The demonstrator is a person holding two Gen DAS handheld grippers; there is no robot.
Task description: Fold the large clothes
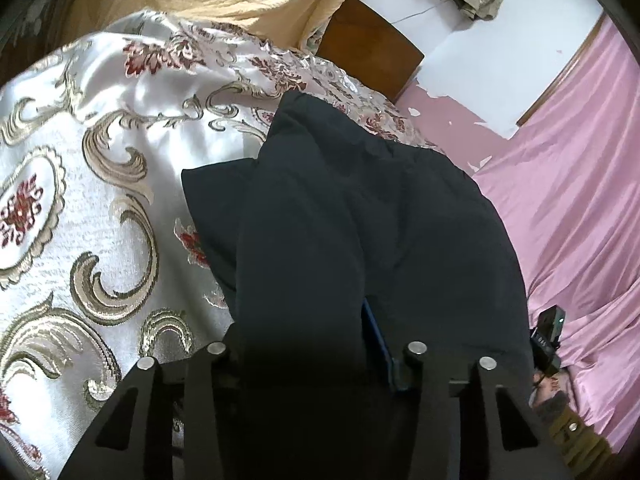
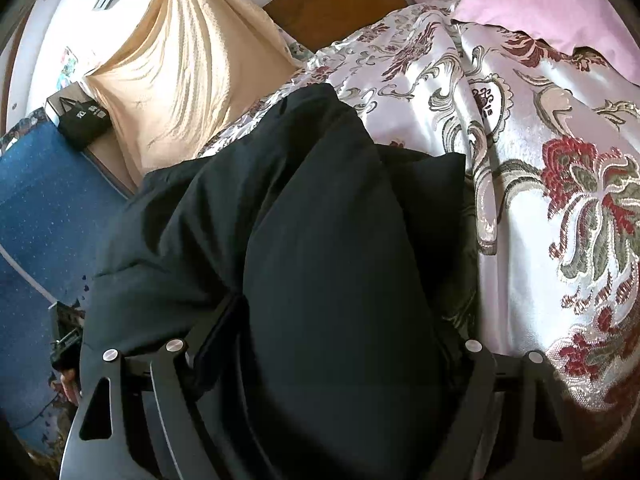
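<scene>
A large dark navy padded garment (image 1: 360, 208) lies on a bed with a white satin cover (image 1: 80, 200) patterned in gold and red. In the left wrist view my left gripper (image 1: 312, 320) is buried in a thick fold of the garment, which bulges up between its fingers and hides the tips. In the right wrist view the same garment (image 2: 320, 240) fills the middle, and my right gripper (image 2: 324, 320) holds a thick fold the same way. The other gripper shows at the frame edge in each view (image 1: 548, 336).
A cream curtain (image 2: 180, 72) hangs beyond the bed beside a wooden headboard (image 1: 372, 48). A pink sheet (image 1: 580, 200) lies along one side. A blue mat (image 2: 48, 208) and a small black bag (image 2: 82, 120) lie on the other side.
</scene>
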